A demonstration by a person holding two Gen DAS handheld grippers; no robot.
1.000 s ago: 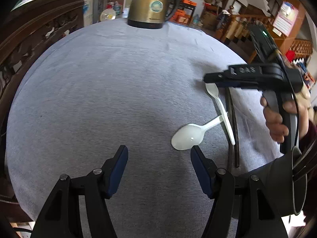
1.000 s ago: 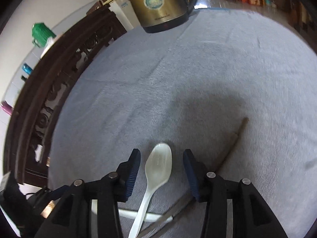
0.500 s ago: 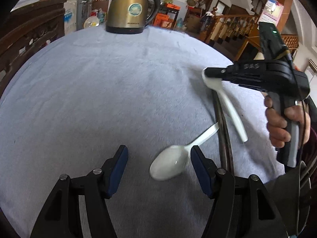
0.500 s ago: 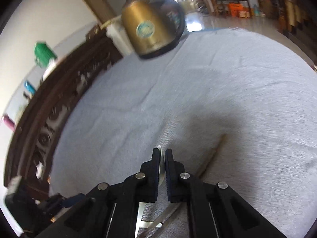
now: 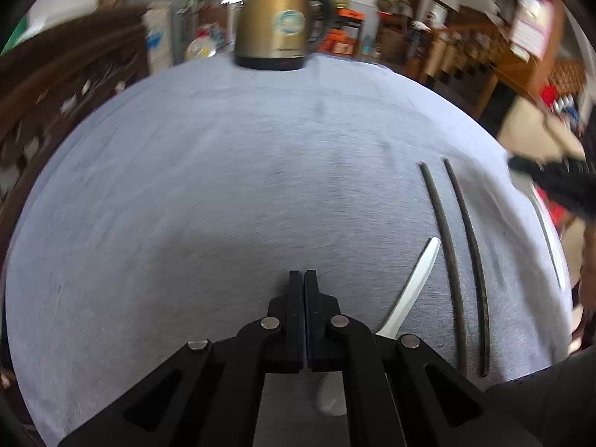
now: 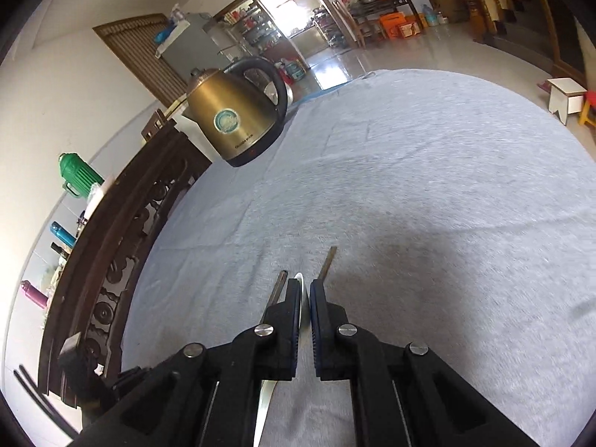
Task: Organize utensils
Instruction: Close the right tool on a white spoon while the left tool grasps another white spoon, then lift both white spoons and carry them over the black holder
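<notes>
In the left wrist view my left gripper (image 5: 303,275) is closing and its pads stand together with nothing visible between them. A white plastic spoon (image 5: 413,287) lies on the grey cloth under its right finger, handle pointing up and right. Two dark chopsticks (image 5: 449,260) lie side by side just right of that spoon. My right gripper (image 6: 304,284) is shut on a second white spoon (image 6: 302,290), held edge-on with its handle hanging below the fingers. It hovers above the chopstick tips (image 6: 328,260). In the left wrist view, the right gripper (image 5: 517,165) is blurred at the right edge.
A brass-coloured electric kettle (image 5: 277,18) stands at the far edge of the round table (image 5: 186,205). A dark carved wooden bench (image 6: 123,260) runs along the table's left side. A hand (image 5: 586,260) shows at the right edge.
My left gripper slid forward over the lying spoon and went from open to shut. My right gripper shut on the other spoon, lifted it and swung away to the right.
</notes>
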